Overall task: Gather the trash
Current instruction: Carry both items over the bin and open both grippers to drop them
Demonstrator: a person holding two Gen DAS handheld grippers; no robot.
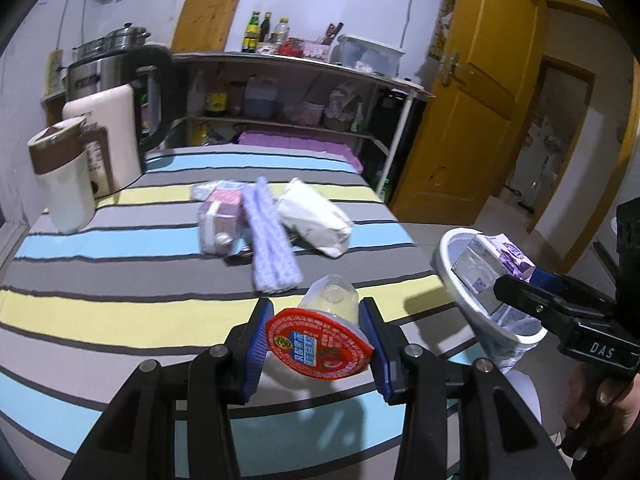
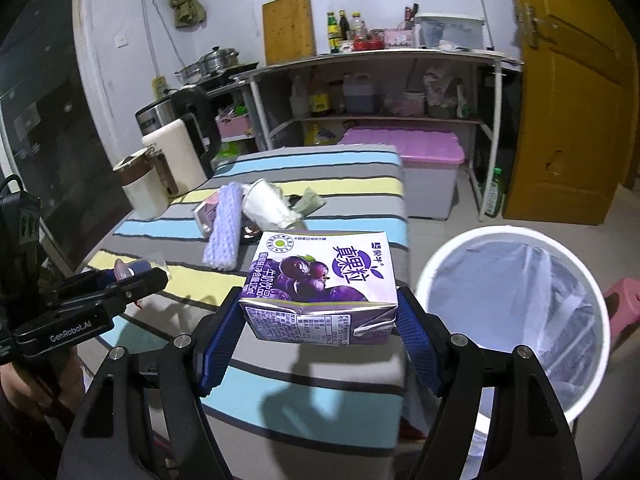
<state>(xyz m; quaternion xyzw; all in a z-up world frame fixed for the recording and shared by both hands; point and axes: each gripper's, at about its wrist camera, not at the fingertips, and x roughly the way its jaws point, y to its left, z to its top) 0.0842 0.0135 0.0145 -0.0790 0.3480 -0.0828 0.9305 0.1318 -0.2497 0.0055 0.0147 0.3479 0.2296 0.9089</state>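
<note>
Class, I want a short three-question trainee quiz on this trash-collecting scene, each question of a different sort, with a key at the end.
1. True or false: the left gripper holds a plastic jelly cup with a red lid.
2. What does the right gripper hold? A) purple grape milk carton B) glass bottle C) sponge
3. Fill in: the white trash bin stands on the ____, beside the striped table.

Key: 1 true; 2 A; 3 floor.
</note>
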